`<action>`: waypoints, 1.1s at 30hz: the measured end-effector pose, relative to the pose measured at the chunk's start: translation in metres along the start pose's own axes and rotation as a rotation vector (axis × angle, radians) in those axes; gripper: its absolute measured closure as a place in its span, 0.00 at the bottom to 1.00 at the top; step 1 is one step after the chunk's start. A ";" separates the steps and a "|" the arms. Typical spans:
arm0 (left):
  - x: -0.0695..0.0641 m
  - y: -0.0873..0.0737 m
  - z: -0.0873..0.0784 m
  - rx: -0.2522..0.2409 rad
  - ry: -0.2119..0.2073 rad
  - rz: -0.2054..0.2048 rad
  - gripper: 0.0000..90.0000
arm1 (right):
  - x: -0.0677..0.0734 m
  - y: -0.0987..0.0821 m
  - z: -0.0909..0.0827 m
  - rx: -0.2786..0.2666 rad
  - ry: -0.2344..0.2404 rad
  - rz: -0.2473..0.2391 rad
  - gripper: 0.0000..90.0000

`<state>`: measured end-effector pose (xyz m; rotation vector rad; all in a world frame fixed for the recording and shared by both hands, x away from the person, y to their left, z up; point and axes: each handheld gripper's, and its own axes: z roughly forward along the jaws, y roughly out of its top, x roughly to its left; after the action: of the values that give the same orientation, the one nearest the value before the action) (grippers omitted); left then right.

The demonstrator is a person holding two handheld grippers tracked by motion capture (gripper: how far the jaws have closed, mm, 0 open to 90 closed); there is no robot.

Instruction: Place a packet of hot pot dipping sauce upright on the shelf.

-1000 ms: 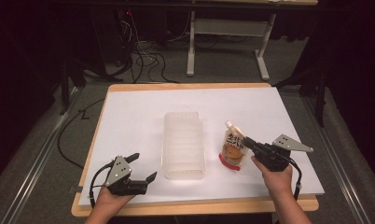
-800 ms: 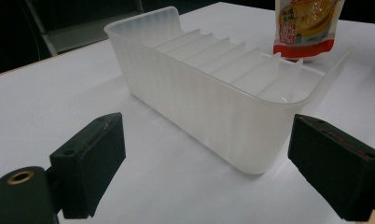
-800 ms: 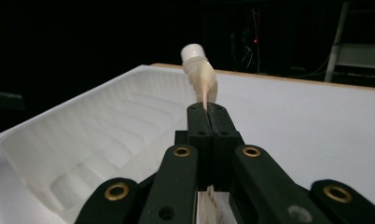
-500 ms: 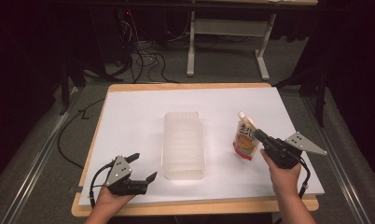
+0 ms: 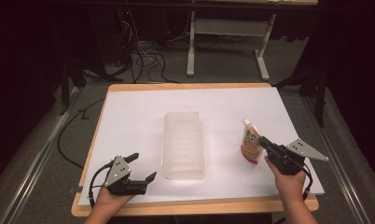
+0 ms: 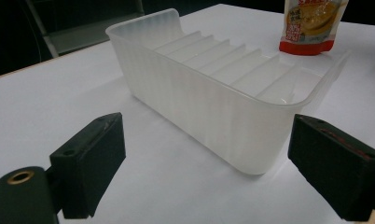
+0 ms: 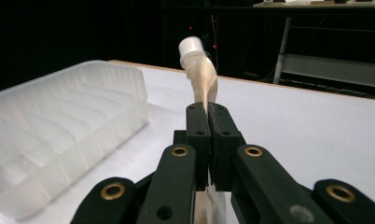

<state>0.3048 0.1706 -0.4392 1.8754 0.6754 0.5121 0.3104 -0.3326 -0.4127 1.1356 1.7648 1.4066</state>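
Between both grippers, ridged clear bin [image 5: 184, 145], spout pouch [image 5: 251, 143] pinched right, white table [image 5: 129, 121]

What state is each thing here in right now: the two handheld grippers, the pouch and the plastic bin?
Left gripper: open, holding nothing, resting near the table's front edge.
Right gripper: shut on the pouch, fingers pinching it edge-on.
Pouch: capped, held right of the bin.
Plastic bin: empty, upright on the white table, untouched.

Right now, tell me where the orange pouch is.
In the high view, the orange pouch is right of the clear plastic bin, pinched in the right hand-held gripper.
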 end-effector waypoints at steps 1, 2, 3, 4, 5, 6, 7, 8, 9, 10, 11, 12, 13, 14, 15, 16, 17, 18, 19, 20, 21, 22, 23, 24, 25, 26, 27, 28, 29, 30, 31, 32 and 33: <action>0.000 0.000 0.000 0.000 0.000 0.000 0.13 | 0.000 0.000 0.000 0.000 0.000 0.000 0.99; 0.000 0.000 0.000 0.000 -0.002 -0.002 0.13 | 0.001 -0.001 -0.002 0.002 0.000 -0.003 0.99; 0.000 0.000 0.000 0.000 -0.003 -0.001 0.13 | 0.001 -0.002 -0.003 0.004 0.002 0.000 0.98; 0.001 0.000 0.000 -0.001 -0.003 -0.002 0.13 | 0.001 -0.003 -0.005 0.004 -0.001 -0.005 0.98; 0.001 0.000 0.000 -0.003 -0.004 -0.002 0.13 | 0.001 -0.003 -0.006 0.008 -0.008 -0.007 0.97; 0.000 0.000 0.000 -0.003 -0.004 0.000 0.13 | 0.001 -0.003 -0.006 0.007 -0.007 -0.005 0.96; 0.000 0.000 0.000 -0.002 -0.004 0.002 0.13 | 0.001 -0.003 -0.006 0.007 -0.007 -0.005 0.96; 0.000 0.000 0.000 -0.004 -0.005 0.001 0.13 | 0.002 -0.004 -0.006 0.007 -0.009 -0.002 0.95; 0.000 0.000 0.000 -0.004 -0.005 0.001 0.13 | 0.002 -0.004 -0.006 0.011 -0.009 -0.002 0.93; 0.000 0.000 0.000 -0.004 -0.006 0.001 0.13 | 0.002 -0.004 -0.006 0.011 -0.009 -0.002 0.93; 0.000 0.000 0.000 -0.004 -0.006 0.001 0.13 | 0.003 -0.004 -0.006 0.013 -0.013 -0.004 0.92; 0.000 0.000 0.000 -0.004 -0.006 0.002 0.13 | 0.003 -0.004 -0.006 0.015 -0.014 -0.011 0.90; 0.000 0.000 0.000 -0.002 -0.006 0.002 0.13 | 0.003 -0.004 -0.006 0.017 -0.021 -0.012 0.88; 0.000 0.000 0.000 -0.002 -0.006 0.002 0.13 | 0.003 -0.004 -0.006 0.017 -0.021 -0.012 0.88; 0.000 0.000 0.000 -0.002 -0.006 0.001 0.13 | 0.002 -0.004 -0.006 0.019 -0.023 0.001 0.83; 0.000 0.000 0.000 -0.002 -0.006 0.001 0.13 | 0.002 -0.004 -0.006 0.019 -0.023 0.001 0.83; 0.000 0.000 0.000 -0.003 -0.006 0.001 0.13 | 0.002 -0.004 -0.006 0.018 -0.023 0.007 0.81; 0.000 0.000 0.000 -0.002 -0.006 0.001 0.13 | 0.002 -0.004 -0.006 0.016 -0.023 0.013 0.80; 0.000 0.000 0.000 -0.002 -0.006 0.000 0.13 | 0.001 -0.003 -0.006 0.020 -0.018 0.016 0.73; 0.000 0.000 0.001 -0.001 -0.006 0.000 0.13 | 0.001 -0.003 -0.006 0.020 -0.018 0.016 0.73; 0.000 0.000 0.001 -0.001 -0.004 -0.001 0.13 | 0.000 -0.003 -0.006 0.028 -0.017 0.023 0.65; 0.000 0.000 0.001 -0.001 -0.004 -0.001 0.13 | 0.000 -0.003 -0.005 0.029 -0.018 0.022 0.62; 0.000 0.000 0.001 -0.002 -0.005 0.000 0.13 | 0.001 -0.003 -0.005 0.030 -0.021 0.022 0.59; 0.000 0.000 0.001 -0.002 -0.005 0.000 0.13 | 0.001 -0.003 -0.005 0.032 -0.025 0.018 0.56; 0.000 0.000 0.001 -0.002 -0.005 0.001 0.13 | 0.001 -0.003 -0.005 0.032 -0.025 0.018 0.56; 0.000 0.000 0.001 -0.002 -0.005 0.001 0.13 | 0.001 -0.003 -0.005 0.034 -0.026 0.018 0.54; 0.000 0.000 0.002 -0.003 -0.006 0.000 0.13 | 0.000 -0.003 -0.004 0.034 -0.025 0.019 0.51; 0.000 0.001 0.002 -0.004 -0.006 -0.001 0.13 | 0.000 -0.003 -0.004 0.037 -0.025 0.027 0.49; 0.000 0.001 0.002 -0.004 -0.008 0.000 0.13 | -0.002 -0.004 -0.003 0.050 -0.019 0.042 0.46; 0.000 0.001 0.003 -0.005 -0.009 0.000 0.13 | -0.002 -0.005 -0.003 0.058 -0.016 0.048 0.46; 0.000 0.001 0.003 -0.005 -0.009 0.000 0.13 | -0.003 -0.006 -0.002 0.068 -0.010 0.054 0.47; 0.000 0.001 0.003 -0.005 -0.009 0.003 0.13 | -0.004 -0.007 -0.001 0.078 -0.002 0.058 0.50; -0.001 0.001 0.004 -0.003 -0.013 0.002 0.13 | -0.005 -0.008 0.000 0.088 0.010 0.057 0.53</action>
<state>0.3069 0.1672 -0.4395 1.8755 0.6638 0.5012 0.3102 -0.3377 -0.4210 1.2358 1.8305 1.3812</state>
